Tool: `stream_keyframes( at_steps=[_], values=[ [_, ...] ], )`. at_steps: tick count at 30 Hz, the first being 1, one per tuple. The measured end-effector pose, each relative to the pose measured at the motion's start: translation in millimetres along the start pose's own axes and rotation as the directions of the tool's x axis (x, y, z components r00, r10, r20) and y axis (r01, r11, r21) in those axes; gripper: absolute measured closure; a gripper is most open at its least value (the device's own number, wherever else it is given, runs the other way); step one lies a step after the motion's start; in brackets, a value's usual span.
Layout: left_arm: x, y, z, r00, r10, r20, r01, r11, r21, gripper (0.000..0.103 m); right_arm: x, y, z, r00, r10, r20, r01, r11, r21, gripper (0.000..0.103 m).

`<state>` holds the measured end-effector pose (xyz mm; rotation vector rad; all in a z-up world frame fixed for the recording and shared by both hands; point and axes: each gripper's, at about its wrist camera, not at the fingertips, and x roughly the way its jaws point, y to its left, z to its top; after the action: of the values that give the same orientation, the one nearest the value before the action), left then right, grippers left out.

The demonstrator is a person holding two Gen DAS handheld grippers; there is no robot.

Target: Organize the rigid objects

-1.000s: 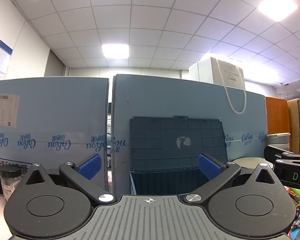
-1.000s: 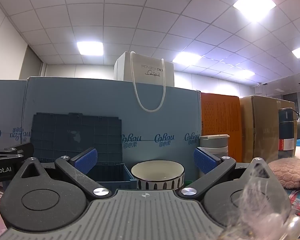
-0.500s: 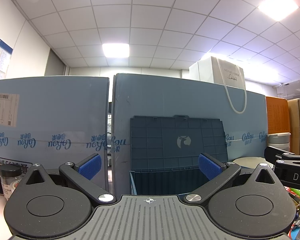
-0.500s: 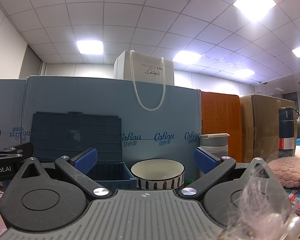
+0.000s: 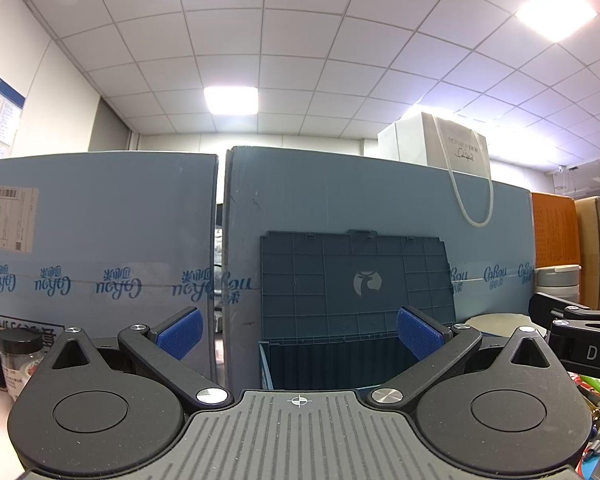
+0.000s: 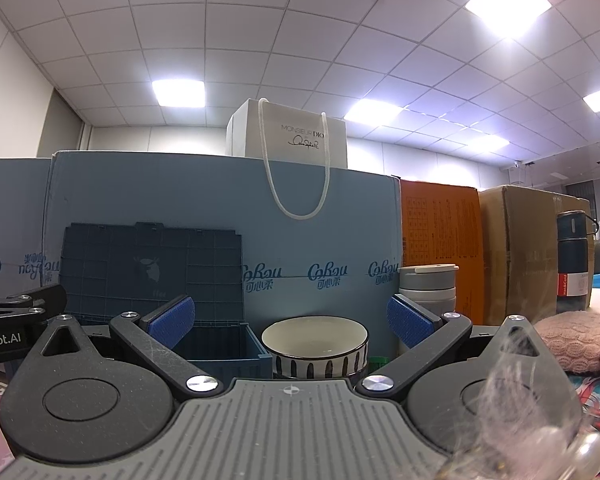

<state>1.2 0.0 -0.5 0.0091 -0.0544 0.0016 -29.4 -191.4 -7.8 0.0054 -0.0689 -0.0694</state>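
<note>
Straight ahead of the left gripper (image 5: 300, 332) I see a tall blue cardboard carton with printed lettering (image 5: 340, 200). A second blue cardboard carton bearing a shipping label (image 5: 100, 240) stands ahead to the left, with a narrow gap between the two. A white paper gift bag with cord handles (image 5: 440, 144) sits on top, up and to the right. Ahead and right of the right gripper (image 6: 291, 318) I see an orange printed box (image 6: 440, 248) and a brown cardboard box (image 6: 520, 248). A pink knitted cloth (image 6: 572, 340) lies nearer, on its right.
</note>
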Motion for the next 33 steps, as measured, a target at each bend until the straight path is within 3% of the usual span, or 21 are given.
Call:
stream_keyframes(
  at_steps=[33],
  values=[
    [0.2,-0.3,-0.2,1.000,-0.001,-0.003,0.001,1.000,-0.002,0.000,0.1,-0.7,0.6,1.000,0.002,-0.011,-0.002,1.000,0.002,0.000]
  ],
)
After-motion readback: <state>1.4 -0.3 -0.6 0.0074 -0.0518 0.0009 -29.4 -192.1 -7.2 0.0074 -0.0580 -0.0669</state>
